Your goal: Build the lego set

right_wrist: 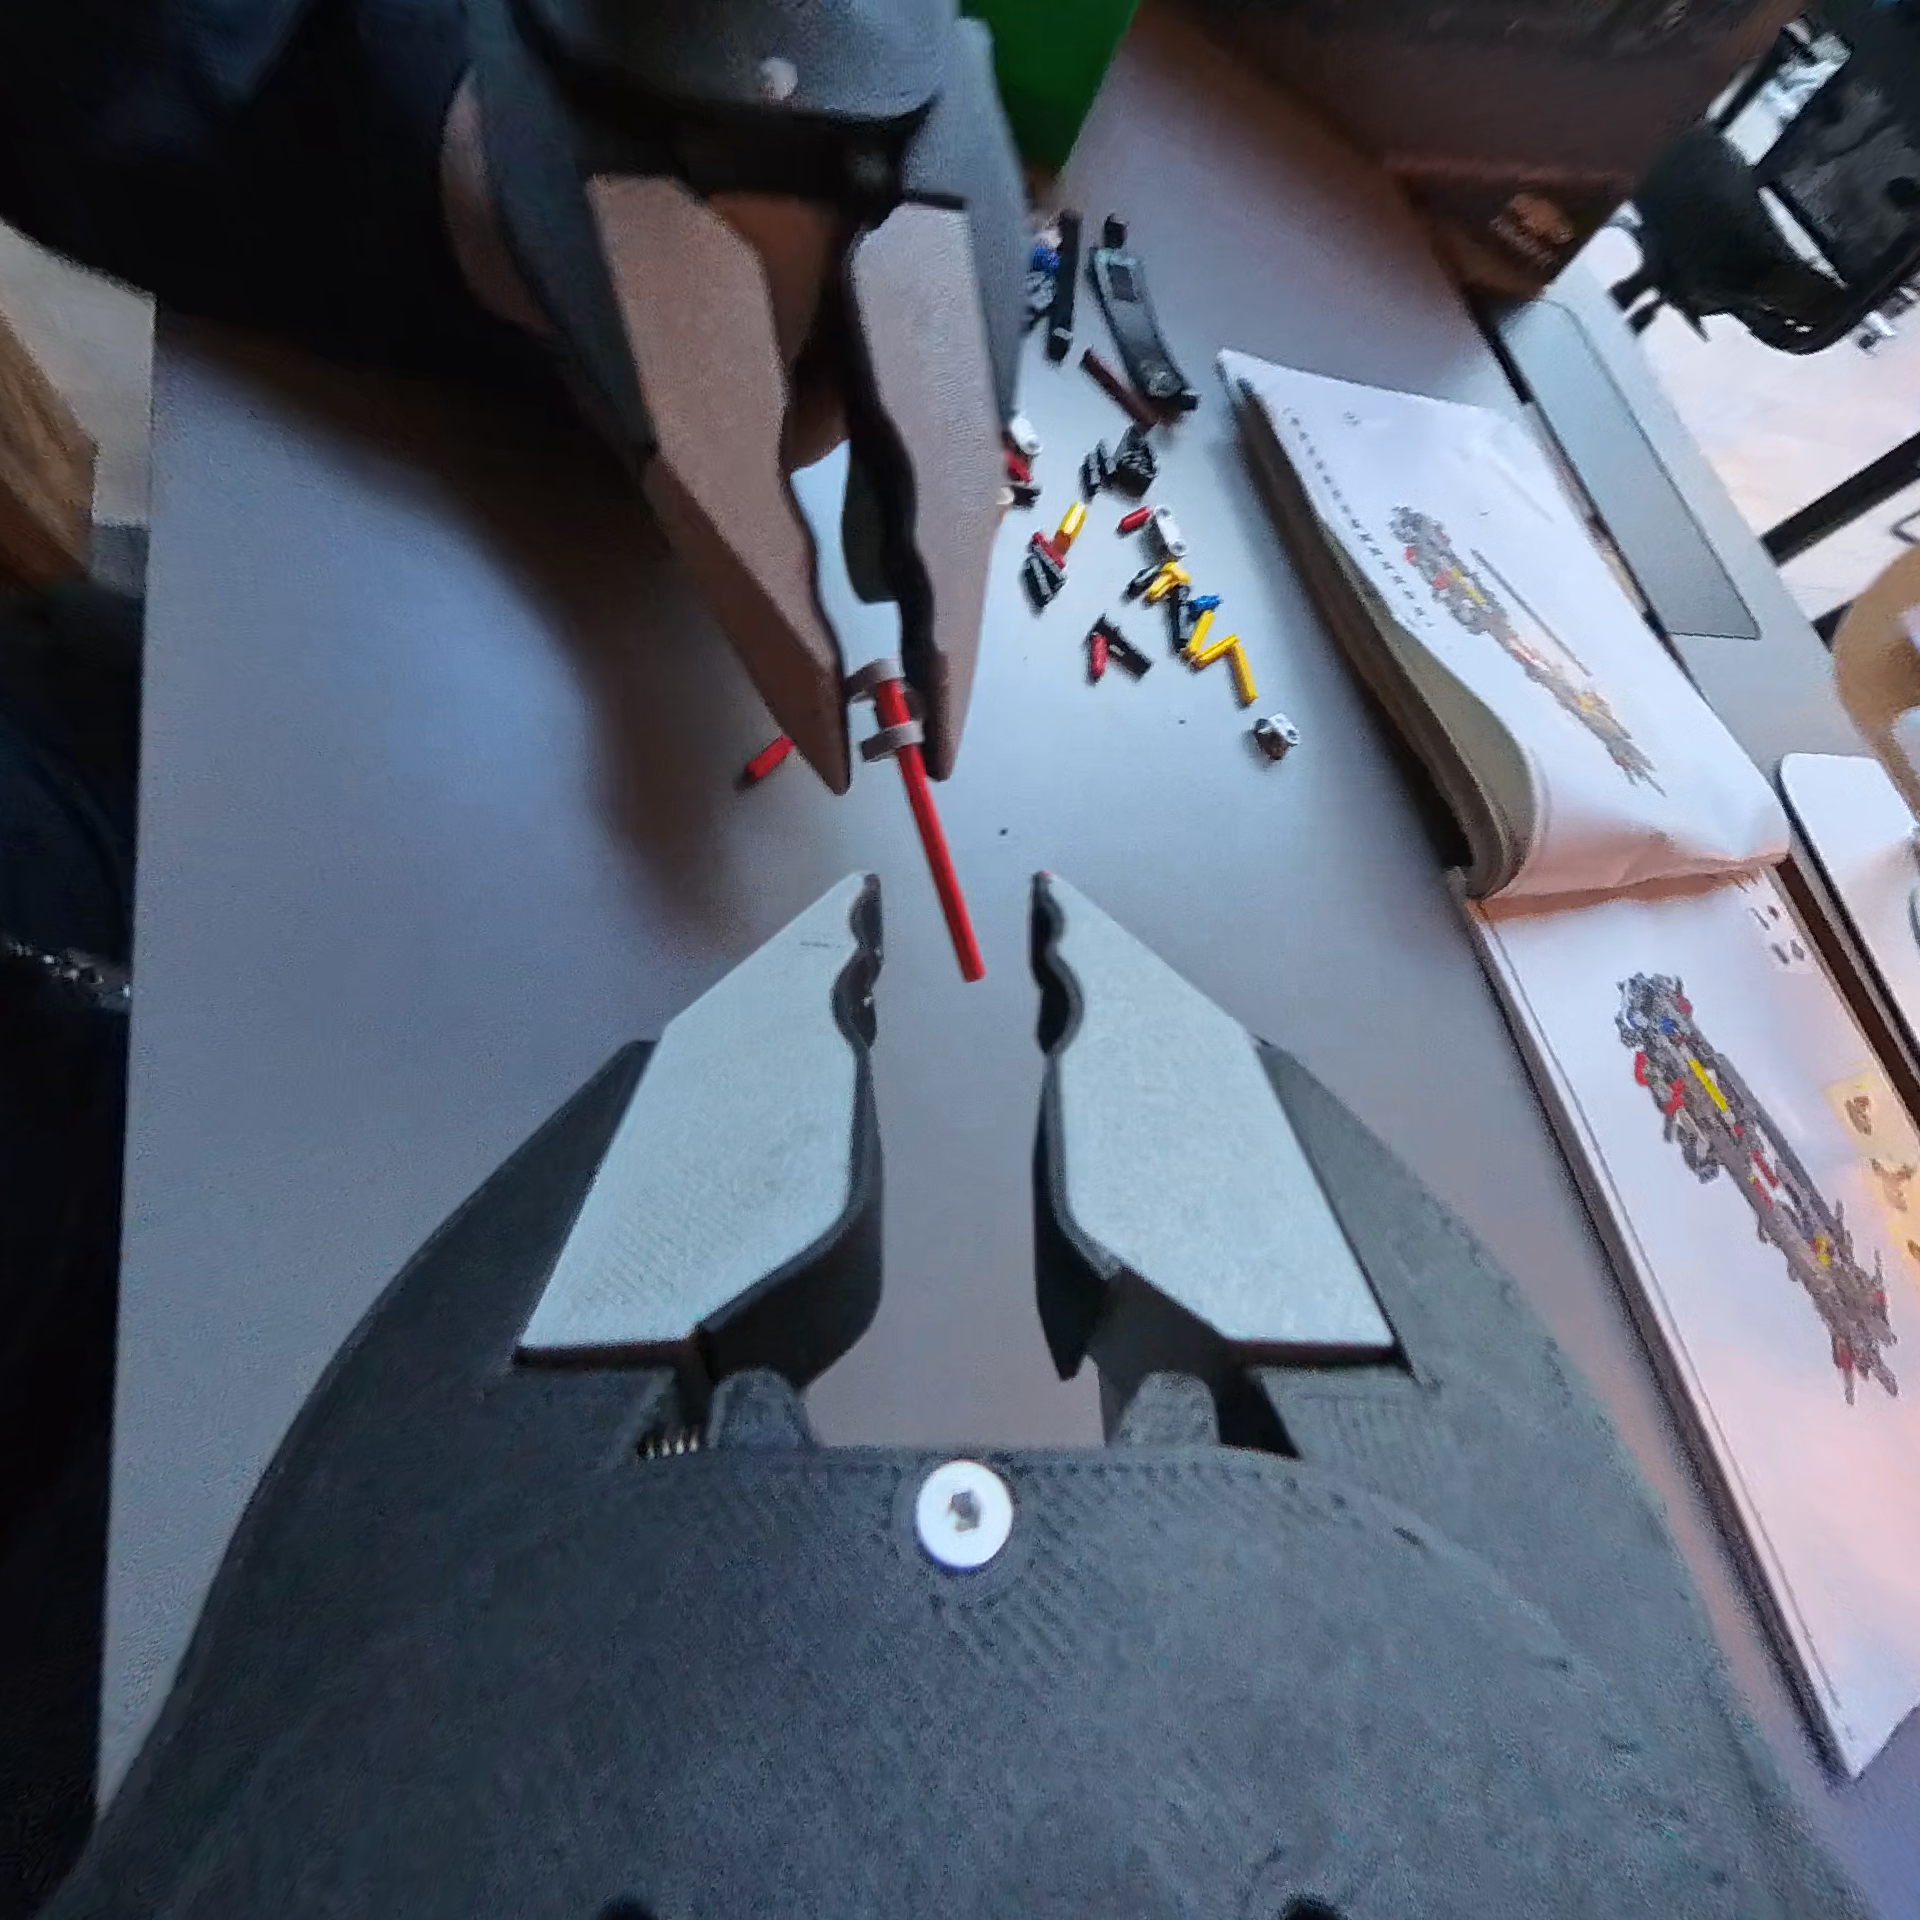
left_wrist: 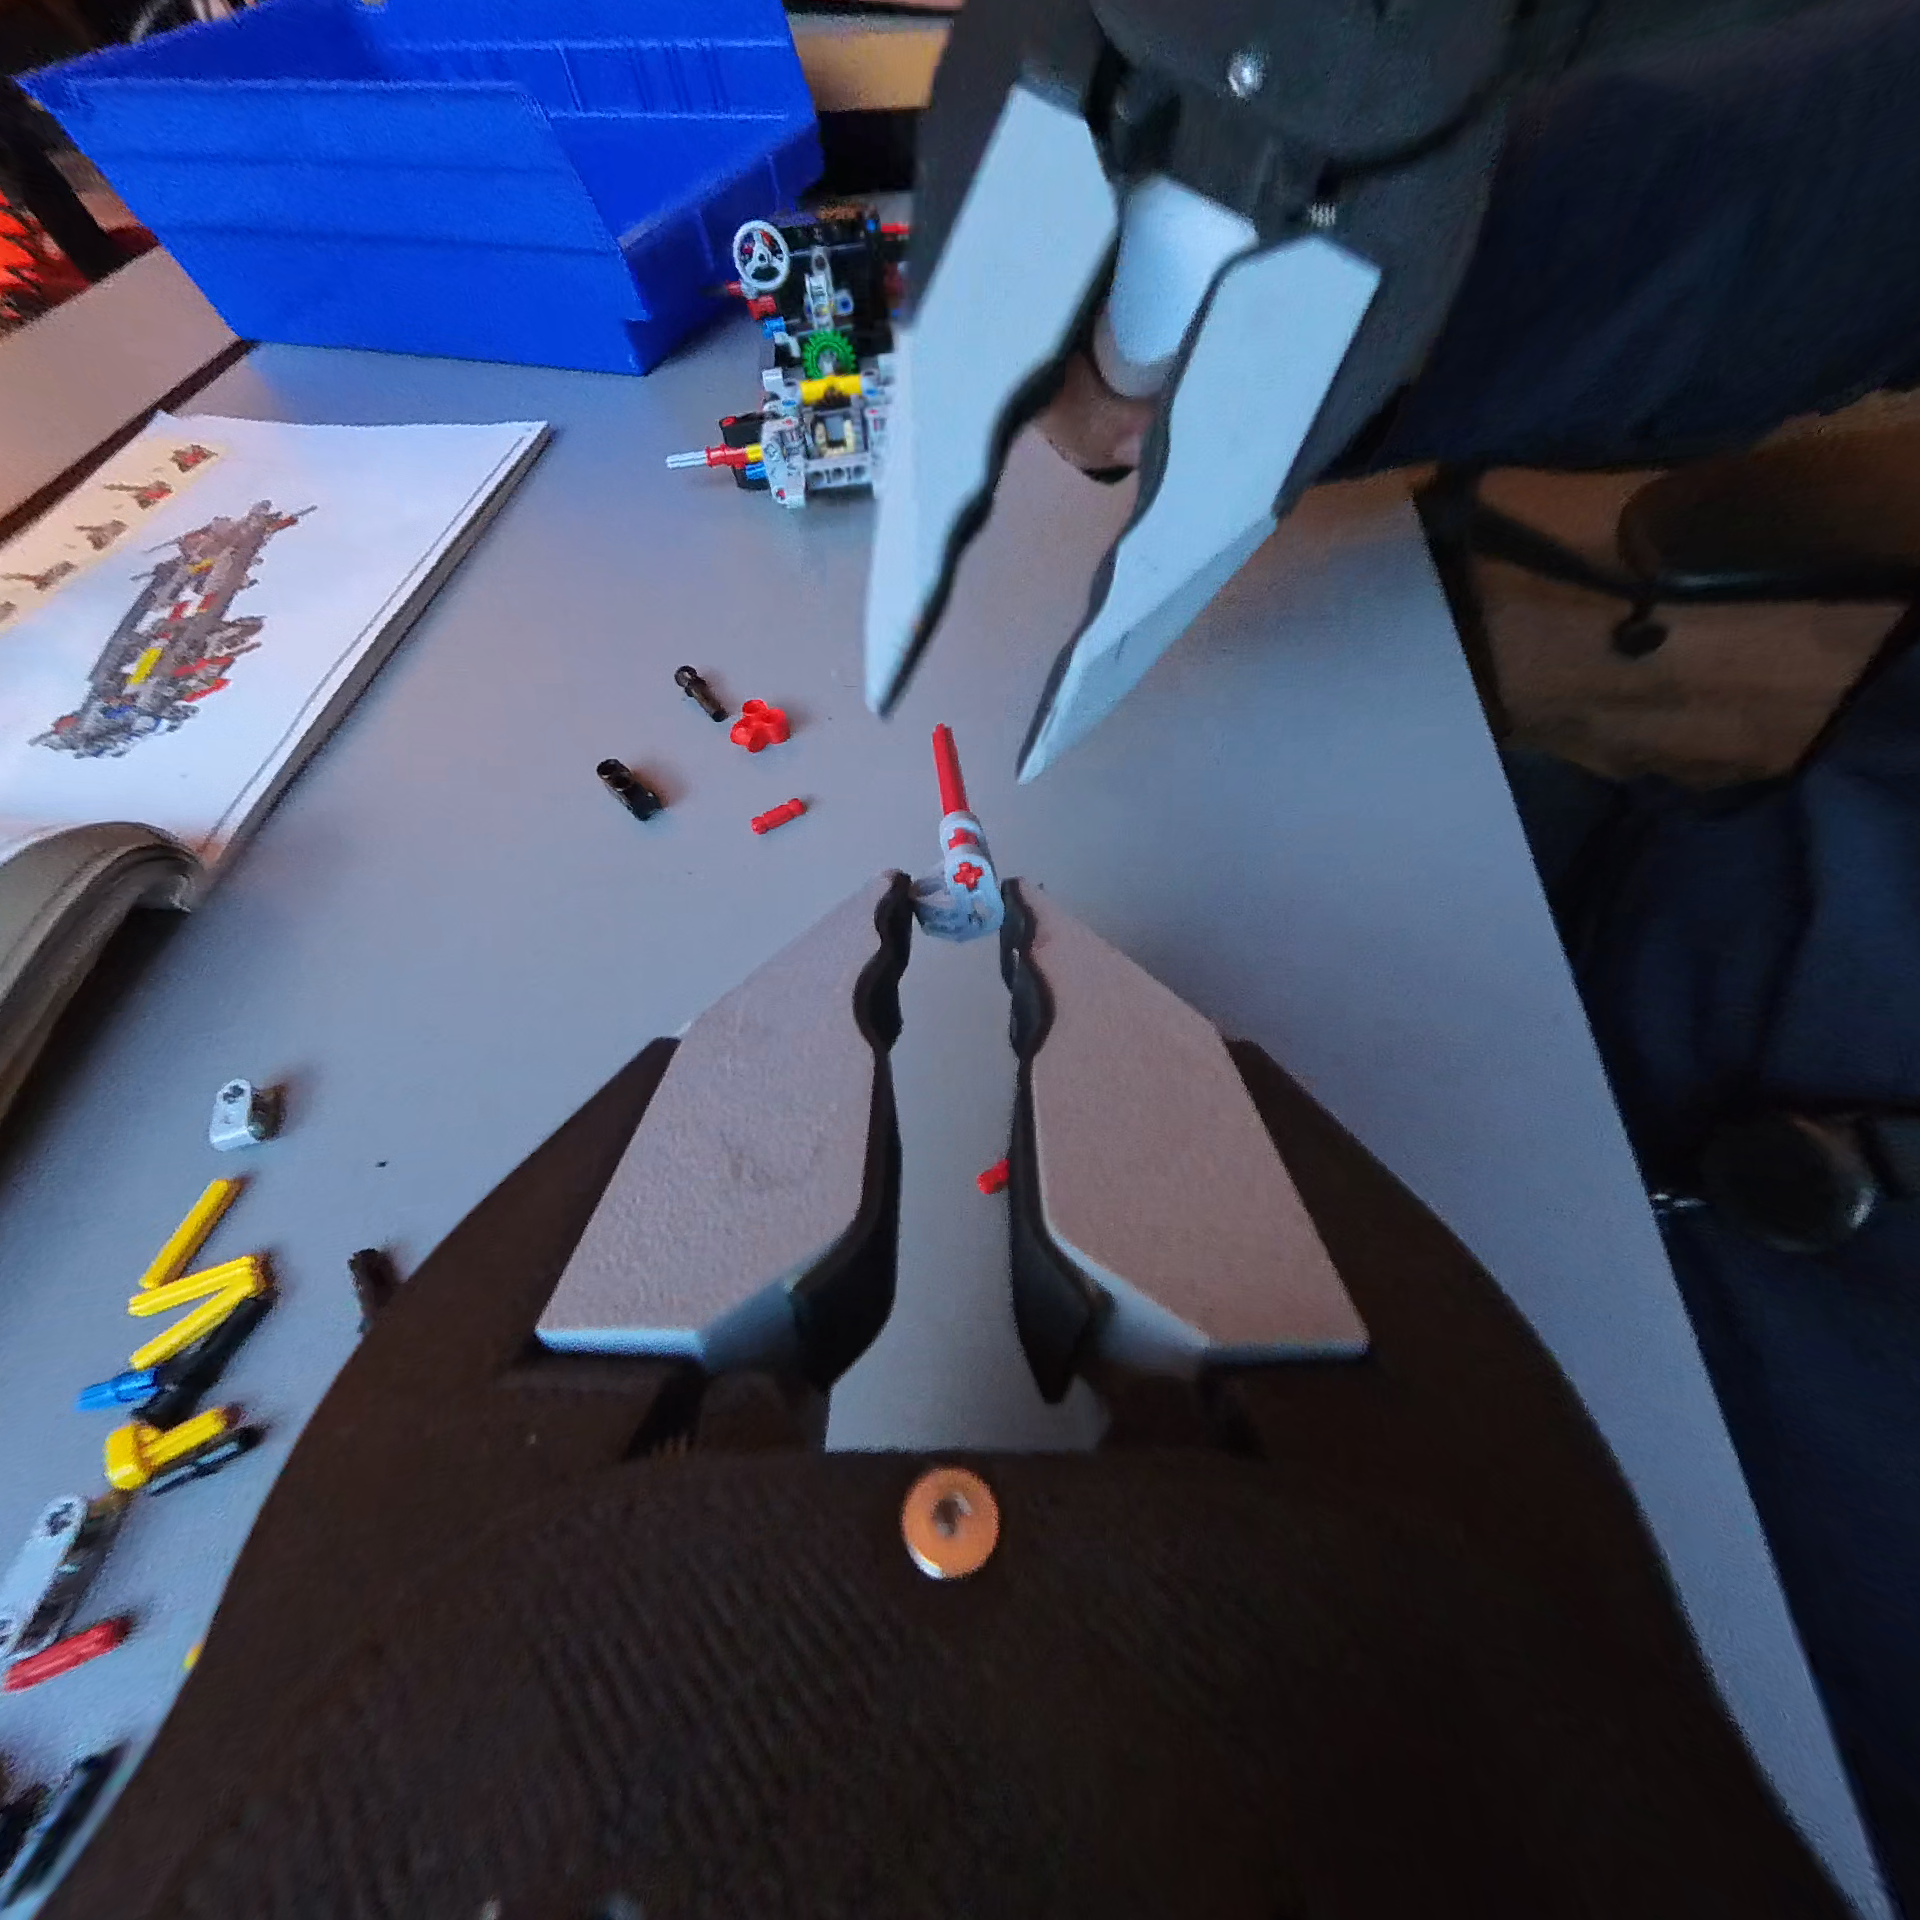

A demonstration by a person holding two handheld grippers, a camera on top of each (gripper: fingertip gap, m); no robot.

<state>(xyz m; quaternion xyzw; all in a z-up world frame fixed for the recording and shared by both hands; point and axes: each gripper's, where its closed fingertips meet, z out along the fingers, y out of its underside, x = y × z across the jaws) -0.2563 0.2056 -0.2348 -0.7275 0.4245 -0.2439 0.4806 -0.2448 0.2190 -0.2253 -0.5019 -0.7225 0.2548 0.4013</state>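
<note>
- Holding a small grey connector (left_wrist: 961,894) tight, your left gripper (left_wrist: 956,902) has both pads pressed on it, and its jaws are only a little way apart.
- A long red rod (left_wrist: 948,774) goes through that grey piece and sticks out past your fingertips, up off the grey table (left_wrist: 1299,831).
- Your right gripper (right_wrist: 956,914) is open wide and holds nothing. The free end of the red rod (right_wrist: 940,862) sits between its two fingertips, but neither pad touches it.
- Just past your left gripper, a short red pin (left_wrist: 777,816), a red flower-shaped piece (left_wrist: 758,724) and two small black pins (left_wrist: 629,788) lie loose on the table.
- Close to you, by the left edge of the table, lies a bunch of yellow, black and blue sticks (left_wrist: 192,1320), with a little grey block (left_wrist: 241,1114) near them.
- Farther along that left edge an open picture book (left_wrist: 239,582) lies flat.
- Farther still stands a half-built model (left_wrist: 821,364) with a green gear.
- At the far left corner sits a big blue bin (left_wrist: 416,177).
</note>
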